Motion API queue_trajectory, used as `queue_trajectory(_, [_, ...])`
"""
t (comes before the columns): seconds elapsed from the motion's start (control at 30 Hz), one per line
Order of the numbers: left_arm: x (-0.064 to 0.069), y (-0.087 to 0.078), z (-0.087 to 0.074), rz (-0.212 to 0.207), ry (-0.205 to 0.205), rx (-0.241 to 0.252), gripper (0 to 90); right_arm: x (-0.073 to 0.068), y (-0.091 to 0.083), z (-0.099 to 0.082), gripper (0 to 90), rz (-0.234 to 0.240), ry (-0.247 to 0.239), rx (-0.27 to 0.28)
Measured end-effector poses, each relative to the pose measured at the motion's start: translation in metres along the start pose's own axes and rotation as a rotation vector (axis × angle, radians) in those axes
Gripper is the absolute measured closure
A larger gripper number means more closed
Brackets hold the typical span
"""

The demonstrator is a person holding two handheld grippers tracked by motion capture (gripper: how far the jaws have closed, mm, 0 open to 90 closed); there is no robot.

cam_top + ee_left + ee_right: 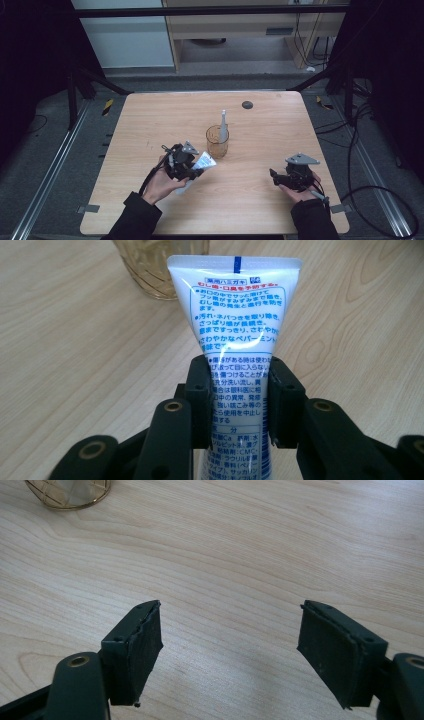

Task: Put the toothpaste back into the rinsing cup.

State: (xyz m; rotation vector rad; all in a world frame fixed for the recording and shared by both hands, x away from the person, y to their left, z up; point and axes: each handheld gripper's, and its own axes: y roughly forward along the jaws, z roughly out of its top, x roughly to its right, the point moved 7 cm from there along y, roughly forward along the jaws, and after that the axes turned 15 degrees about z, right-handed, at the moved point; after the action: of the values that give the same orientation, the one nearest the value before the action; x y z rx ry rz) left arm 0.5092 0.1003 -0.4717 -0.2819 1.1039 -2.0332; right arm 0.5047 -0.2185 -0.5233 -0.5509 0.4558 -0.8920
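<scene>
Left claw (235,390) was clamped on toothpaste tube (235,325), lifted off tabletop (260,195); cup (217,142) placement remained. Right claw (230,650) was wide open, empty.

Light wooden table (260,197); grey floor (45,150); black frame bars (210,11); pale cabinet (235,25) behind.

We grip a white tube (202,165) in our left gripper (186,167) beside the amber cup (217,142); our right gripper (278,177) rests apart, jaws open.
</scene>
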Motion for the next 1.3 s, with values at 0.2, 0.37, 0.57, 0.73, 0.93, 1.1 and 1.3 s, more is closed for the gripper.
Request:
queue_trajectory(0.2, [-0.019, -0.016, 0.003, 0.032, -0.060, 0.049, 67.9, 0.000, 0.000, 0.000, 25.5, 0.000, 0.003, 0.000])
queue_trajectory(0.37, [-0.036, -0.031, 0.008, 0.082, -0.129, 0.120, 68.1, 0.001, 0.000, 0.000, 25.5, -0.003, -0.001, 0.001])
queue_trajectory(0.57, [-0.052, -0.041, 0.016, 0.159, -0.188, 0.193, 68.3, 0.000, 0.000, 0.001, 25.6, -0.002, -0.005, 0.009])
queue_trajectory(0.73, [-0.066, -0.051, 0.026, 0.216, -0.235, 0.266, 68.4, 0.000, 0.000, 0.002, 25.4, -0.009, -0.006, 0.019])
queue_trajectory(0.93, [-0.080, -0.065, 0.043, 0.252, -0.288, 0.361, 68.5, 0.000, 0.002, 0.001, 25.3, -0.009, -0.013, 0.019])
queue_trajectory(1.1, [-0.081, -0.067, 0.063, 0.280, -0.298, 0.420, 68.5, 0.000, 0.002, 0.002, 25.3, -0.011, -0.015, 0.023])
queue_trajectory(1.3, [-0.078, -0.060, 0.084, 0.282, -0.335, 0.485, 68.5, -0.001, 0.001, 0.002, 25.2, -0.007, -0.012, 0.029])
